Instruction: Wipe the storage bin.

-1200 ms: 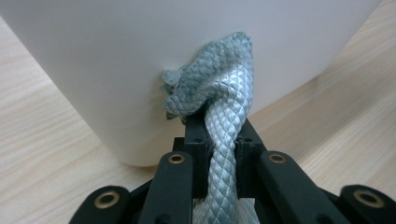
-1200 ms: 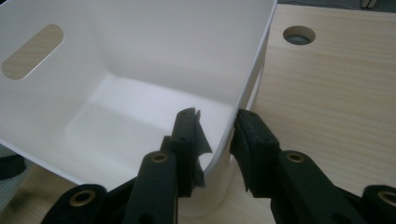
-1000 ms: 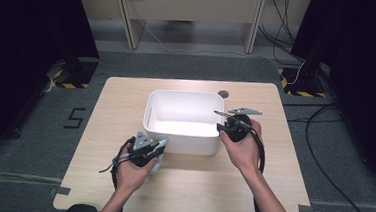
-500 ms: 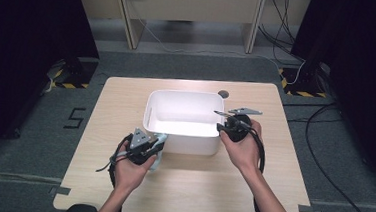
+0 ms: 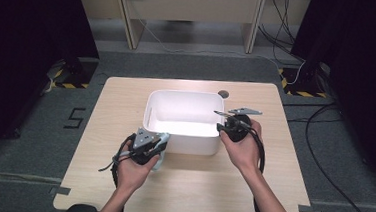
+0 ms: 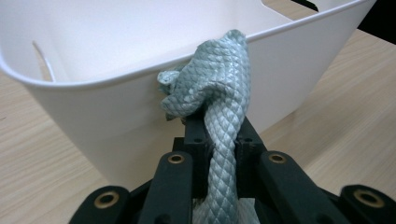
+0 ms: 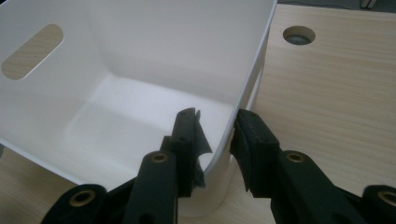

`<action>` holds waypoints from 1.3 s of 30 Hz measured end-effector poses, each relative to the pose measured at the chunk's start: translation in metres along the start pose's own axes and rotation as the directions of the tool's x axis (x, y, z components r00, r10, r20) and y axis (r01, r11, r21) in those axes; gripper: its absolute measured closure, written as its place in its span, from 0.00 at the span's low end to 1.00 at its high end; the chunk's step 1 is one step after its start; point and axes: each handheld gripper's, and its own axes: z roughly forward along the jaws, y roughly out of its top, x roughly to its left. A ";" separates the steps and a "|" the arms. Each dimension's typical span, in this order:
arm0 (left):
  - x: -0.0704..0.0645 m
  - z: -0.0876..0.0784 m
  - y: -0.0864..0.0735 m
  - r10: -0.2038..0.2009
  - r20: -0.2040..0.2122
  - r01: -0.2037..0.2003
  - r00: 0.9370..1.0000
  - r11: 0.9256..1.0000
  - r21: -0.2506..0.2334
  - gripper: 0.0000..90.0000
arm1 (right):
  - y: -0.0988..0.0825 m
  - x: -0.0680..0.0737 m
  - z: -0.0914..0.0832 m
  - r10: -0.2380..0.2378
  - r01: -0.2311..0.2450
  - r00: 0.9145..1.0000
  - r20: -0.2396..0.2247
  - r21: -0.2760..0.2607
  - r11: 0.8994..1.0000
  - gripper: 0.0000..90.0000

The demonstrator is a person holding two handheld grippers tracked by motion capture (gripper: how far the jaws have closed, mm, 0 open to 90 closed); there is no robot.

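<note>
On the surface sat a white bin, long axis running left-right in the high view, open side up. Left gripper was at the bin's near-left corner, jaws pinching a pale green rope; the rope ran lengthwise between the jaws toward the bin, its bent end up against the rim. Right gripper was at the bin's right wall w/ jaws straddling it, one inside, one outside, the outer touching the wall; whether the inner pressed on it I couldn't tell.
</note>
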 end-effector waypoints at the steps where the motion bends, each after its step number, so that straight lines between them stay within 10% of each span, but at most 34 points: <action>1: -0.002 0.001 0.001 0.002 0.004 -0.002 1.000 1.000 -0.001 0.88 | 0.000 0.000 0.000 0.001 -0.001 1.000 -0.001 0.000 1.000 0.78; 39: -0.001 0.023 -0.018 -0.008 -0.004 0.009 1.000 0.998 0.056 0.88 | 0.000 0.000 0.001 0.000 0.000 1.000 -0.004 -0.003 1.000 0.77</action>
